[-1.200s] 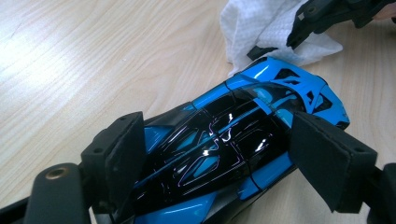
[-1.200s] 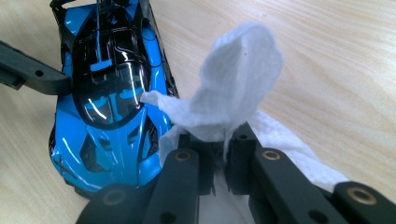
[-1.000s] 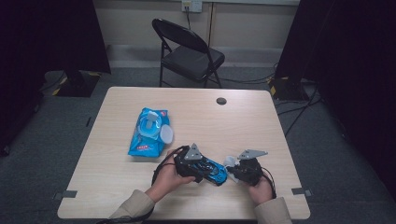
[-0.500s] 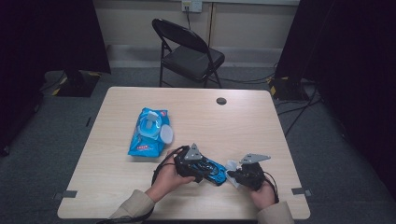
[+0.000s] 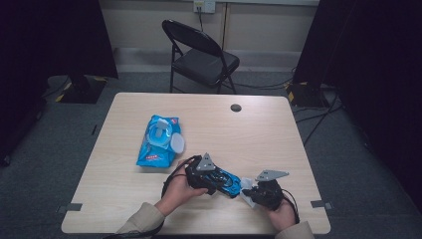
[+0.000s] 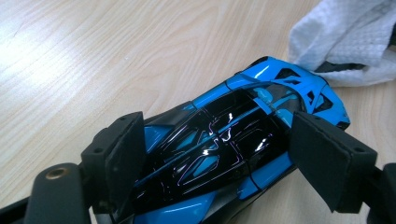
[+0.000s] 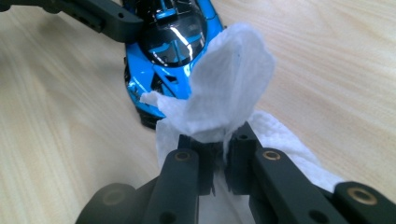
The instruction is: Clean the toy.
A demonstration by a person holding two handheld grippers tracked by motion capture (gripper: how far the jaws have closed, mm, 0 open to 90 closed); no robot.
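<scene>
Left gripper [image 6: 215, 163] clamps the blue toy car [image 6: 233, 149] across its body, on the table [image 5: 278, 134]. Right gripper [image 7: 219, 154] pinches a white wipe [image 7: 224, 93], touching the car's nose just ahead of its jaws.

Person wearing tan sleeves. Left gripper [image 5: 211, 179] and right gripper [image 5: 261, 191] showing black bodies, each carrying a grey three-cornered plate, black cable trailing; brass-coloured rivets sitting along the jaws' arms.
</scene>
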